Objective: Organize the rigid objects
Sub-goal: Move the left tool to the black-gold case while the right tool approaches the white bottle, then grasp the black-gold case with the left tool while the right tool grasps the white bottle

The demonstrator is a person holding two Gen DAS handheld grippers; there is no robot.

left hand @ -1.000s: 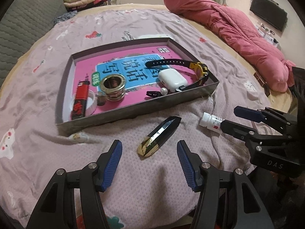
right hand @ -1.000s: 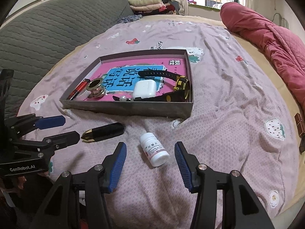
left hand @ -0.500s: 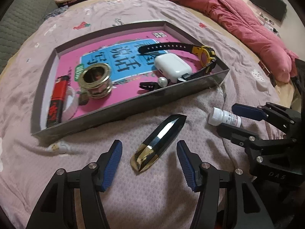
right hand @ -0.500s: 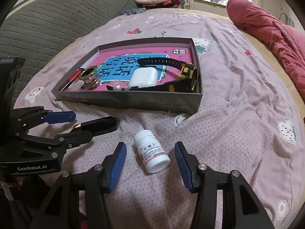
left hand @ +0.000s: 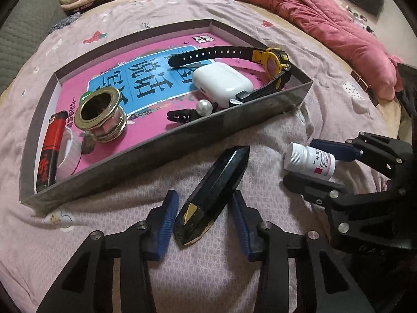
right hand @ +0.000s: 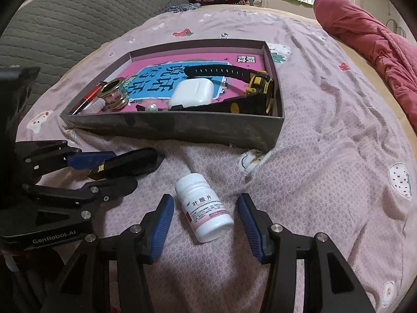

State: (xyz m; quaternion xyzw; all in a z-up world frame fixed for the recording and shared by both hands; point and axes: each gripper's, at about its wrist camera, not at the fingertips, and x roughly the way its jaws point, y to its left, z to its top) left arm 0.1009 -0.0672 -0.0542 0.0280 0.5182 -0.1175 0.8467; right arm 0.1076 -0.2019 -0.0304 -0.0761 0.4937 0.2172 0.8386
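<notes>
Left gripper [left hand: 204, 220] straddles black case [left hand: 216, 193]; right gripper [right hand: 206, 220] straddles bottle [right hand: 204, 208].

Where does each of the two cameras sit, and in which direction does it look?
Left wrist: sits on the left gripper, looks forward and down at the black-and-gold faceted case between its open fingers; the right gripper shows at right.
Right wrist: sits on the right gripper, looks forward and down at the white pill bottle; the left gripper shows at left.
Both views share the gray tray, the yellow-and-black watch and the white earbud case.
</notes>
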